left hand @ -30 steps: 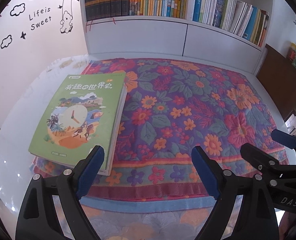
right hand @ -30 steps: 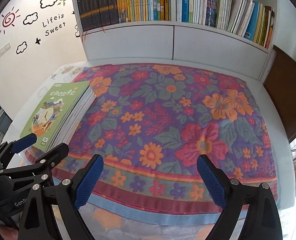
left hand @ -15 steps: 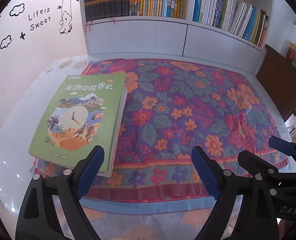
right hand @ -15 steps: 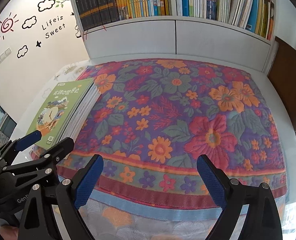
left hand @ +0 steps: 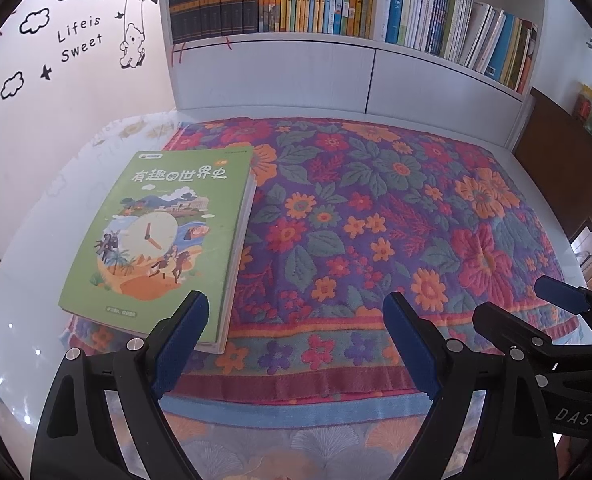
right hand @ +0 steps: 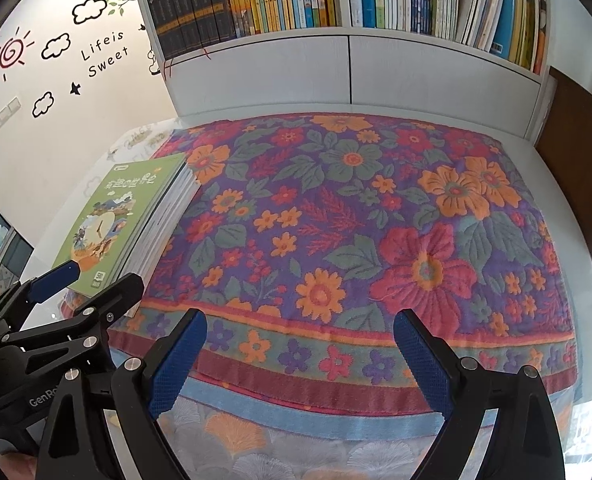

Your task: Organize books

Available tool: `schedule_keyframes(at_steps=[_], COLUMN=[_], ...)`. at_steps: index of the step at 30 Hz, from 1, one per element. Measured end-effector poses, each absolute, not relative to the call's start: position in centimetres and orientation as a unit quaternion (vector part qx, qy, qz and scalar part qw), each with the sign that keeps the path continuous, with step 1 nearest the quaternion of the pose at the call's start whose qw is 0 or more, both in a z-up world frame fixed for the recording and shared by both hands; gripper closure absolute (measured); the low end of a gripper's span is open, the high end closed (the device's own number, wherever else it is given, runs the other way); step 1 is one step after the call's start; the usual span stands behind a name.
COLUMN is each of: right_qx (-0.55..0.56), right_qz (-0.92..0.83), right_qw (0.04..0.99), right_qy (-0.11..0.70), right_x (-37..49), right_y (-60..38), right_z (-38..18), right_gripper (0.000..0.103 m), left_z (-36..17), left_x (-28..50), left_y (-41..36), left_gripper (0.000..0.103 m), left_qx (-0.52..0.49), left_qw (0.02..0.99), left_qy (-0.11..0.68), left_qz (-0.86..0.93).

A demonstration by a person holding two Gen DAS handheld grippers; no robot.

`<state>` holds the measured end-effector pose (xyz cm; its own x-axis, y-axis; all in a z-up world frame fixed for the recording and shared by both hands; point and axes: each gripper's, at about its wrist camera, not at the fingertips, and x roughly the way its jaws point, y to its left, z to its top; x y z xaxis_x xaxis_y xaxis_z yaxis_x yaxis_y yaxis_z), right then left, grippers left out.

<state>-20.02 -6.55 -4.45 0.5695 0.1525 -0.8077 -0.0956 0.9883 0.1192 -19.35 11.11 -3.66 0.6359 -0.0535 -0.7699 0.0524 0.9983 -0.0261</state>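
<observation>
Left wrist view: we held the left gripper [left hand: 296, 334] tilted down over the near edge of the floral cloth [left hand: 375, 216], its blue-padded jaws spread wide with nothing between them. The stack of books [left hand: 164, 236], topped by a green cover with a clock drawing, lay flat on the cloth's left side, just beyond the left pad, which overlapped its near corner in the picture; whether pad and cover touched we could not tell. At the right edge we saw the right gripper [left hand: 535, 308] from the side, pointing the same way. Behind the cloth stood the white bookshelf [left hand: 335, 68], its row of books upright.

Right wrist view: we held the right gripper [right hand: 299, 344] angled down above the cloth's near border, jaws released wide and empty. The stack [right hand: 132, 220] lay well to the left, and the left gripper [right hand: 80, 280] hovered at its near end, also apart.
</observation>
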Motion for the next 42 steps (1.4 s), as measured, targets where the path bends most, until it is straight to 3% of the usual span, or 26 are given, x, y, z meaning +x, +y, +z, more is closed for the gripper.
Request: schedule_keyframes(at_steps=[42], right_qx=[0.042], right_qz=[0.061], right_qw=[0.884], right_qy=[0.461], right_x=[-20.72], right_y=[-6.49], right_z=[-4.51], right_gripper=[0.009], left_z=[-3.54], left_x=[-19.15], left_y=[10.90], left_gripper=[0.015], left_qx=[-0.002], left_qw=[0.906], left_qy=[0.422], left_qz=[-0.036])
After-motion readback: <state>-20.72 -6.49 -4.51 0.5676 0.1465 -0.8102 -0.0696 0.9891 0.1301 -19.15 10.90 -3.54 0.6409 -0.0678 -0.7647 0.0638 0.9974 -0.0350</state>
